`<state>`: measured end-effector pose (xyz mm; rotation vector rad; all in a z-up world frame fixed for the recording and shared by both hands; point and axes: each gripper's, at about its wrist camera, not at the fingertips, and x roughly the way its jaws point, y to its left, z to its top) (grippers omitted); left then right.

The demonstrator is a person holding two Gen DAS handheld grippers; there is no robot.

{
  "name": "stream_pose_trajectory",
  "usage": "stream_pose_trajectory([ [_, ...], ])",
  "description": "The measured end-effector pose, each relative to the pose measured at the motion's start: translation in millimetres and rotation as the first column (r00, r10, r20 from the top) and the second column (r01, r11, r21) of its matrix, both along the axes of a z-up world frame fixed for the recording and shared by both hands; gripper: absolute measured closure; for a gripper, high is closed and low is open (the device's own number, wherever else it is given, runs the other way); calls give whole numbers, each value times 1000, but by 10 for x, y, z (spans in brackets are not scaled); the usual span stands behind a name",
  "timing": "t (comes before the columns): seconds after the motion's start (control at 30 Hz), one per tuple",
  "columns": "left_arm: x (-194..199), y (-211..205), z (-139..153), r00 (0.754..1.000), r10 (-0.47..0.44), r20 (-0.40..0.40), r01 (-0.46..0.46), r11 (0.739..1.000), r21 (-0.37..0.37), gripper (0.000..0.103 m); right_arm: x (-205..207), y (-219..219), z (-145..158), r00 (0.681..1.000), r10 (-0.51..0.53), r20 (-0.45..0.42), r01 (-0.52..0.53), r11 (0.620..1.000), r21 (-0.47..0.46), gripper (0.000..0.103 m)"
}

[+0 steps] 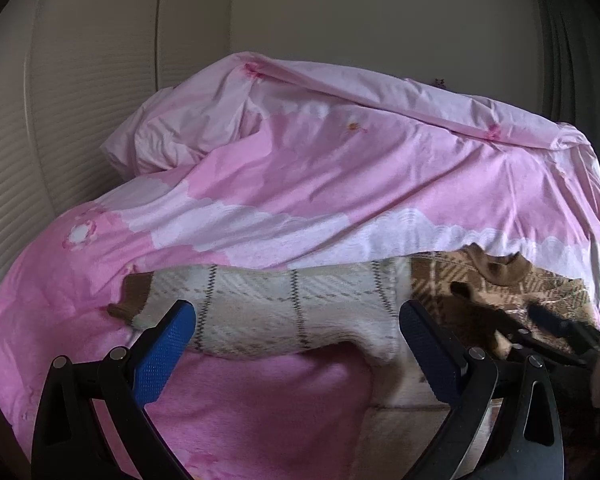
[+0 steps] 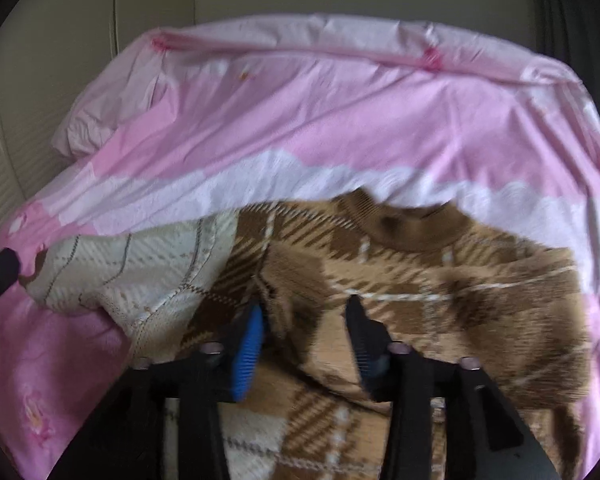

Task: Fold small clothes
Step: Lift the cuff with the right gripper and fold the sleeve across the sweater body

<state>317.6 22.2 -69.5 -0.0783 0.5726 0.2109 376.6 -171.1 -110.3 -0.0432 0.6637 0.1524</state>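
A small plaid sweater lies on the pink bed cover (image 1: pixel 300 168). Its body is brown and tan (image 2: pixel 440 292) with a brown collar (image 2: pixel 412 232), and one cream sleeve (image 1: pixel 280 304) stretches out to the left, ending in a brown cuff (image 1: pixel 134 292). My left gripper (image 1: pixel 296 320) is open, its jaws wide apart just in front of the cream sleeve, holding nothing. My right gripper (image 2: pixel 306 312) is open over the sweater's body, with a fold of brown fabric lying between its blue-padded fingers (image 2: pixel 252 336). It also shows blurred in the left wrist view (image 1: pixel 540 320).
The pink and white quilt (image 2: pixel 300 112) is bunched high at the back of the bed. A cream ribbed wall panel (image 1: pixel 4 160) stands at the left, and a plain wall runs behind. The sweater's lower hem (image 2: pixel 320 440) hangs toward the bed's front edge.
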Motion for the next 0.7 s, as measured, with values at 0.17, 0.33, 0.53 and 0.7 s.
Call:
stream_pose_trajectory([
  [0.17,16,-296,58,999,-38,8,39,999,-13,0,-361,-481,305,994,-46,101,41,998,44,41],
  [0.33,63,-694,62,996,-90,9,90,996,-21,0,-797,-1145,420,971,-181,158,184,983,-4,35],
  [0.53,203,-1266,-121,985,-166,-35,165,986,-24,0,-917,-1742,71,958,-283,50,287,953,-101,35],
  [0.7,337,-1494,-265,982,-177,-69,176,984,-12,0,-665,-1862,-241,955,-291,-60,282,952,-117,35],
])
